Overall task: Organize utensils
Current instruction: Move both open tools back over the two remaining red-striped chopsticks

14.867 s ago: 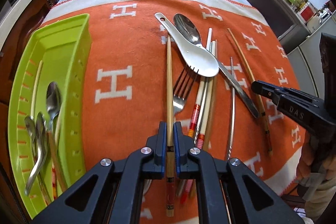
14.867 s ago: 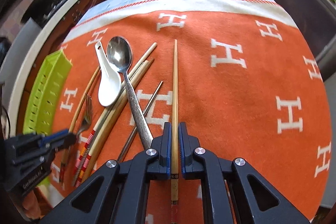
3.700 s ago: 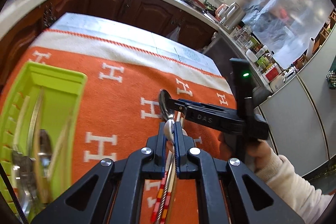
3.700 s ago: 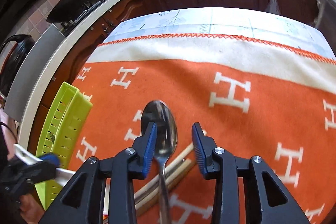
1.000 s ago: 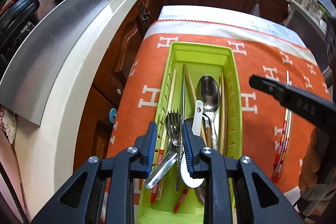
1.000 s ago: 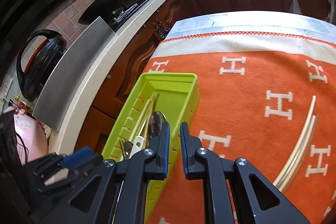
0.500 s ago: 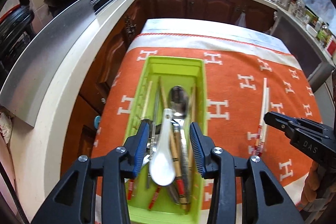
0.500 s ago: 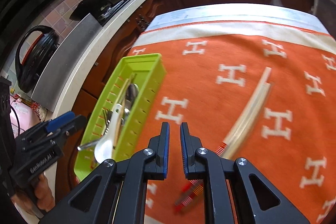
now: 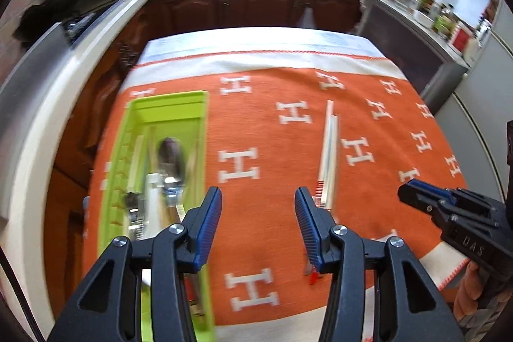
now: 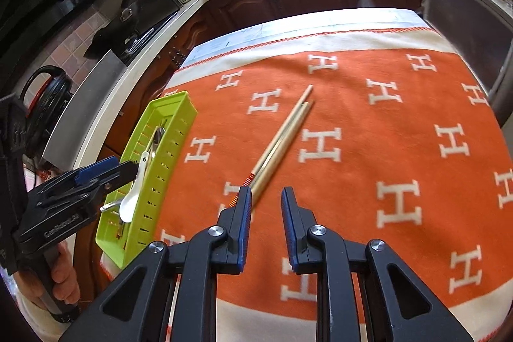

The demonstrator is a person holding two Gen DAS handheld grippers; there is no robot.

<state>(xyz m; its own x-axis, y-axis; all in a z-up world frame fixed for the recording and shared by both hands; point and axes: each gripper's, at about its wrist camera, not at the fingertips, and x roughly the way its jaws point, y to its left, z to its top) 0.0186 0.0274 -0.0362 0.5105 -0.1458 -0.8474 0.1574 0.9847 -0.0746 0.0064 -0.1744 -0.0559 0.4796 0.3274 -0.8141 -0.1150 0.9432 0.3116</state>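
Now that the white spoon [image 10: 133, 193] has left the left gripper [image 9: 258, 221] and lies in the tray [image 9: 170, 101], both it and the right gripper [image 10: 266, 225] are opening, empty. Only two chopsticks [image 10: 282, 137] remain, at the right gripper's 12 o'clock.

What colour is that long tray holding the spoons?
The tray is bright lime green, clearest in the right wrist view.

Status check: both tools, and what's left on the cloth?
Left tool and right tool empty, both opening. Chopsticks alone on cloth. Tray loaded. Nothing blocking.
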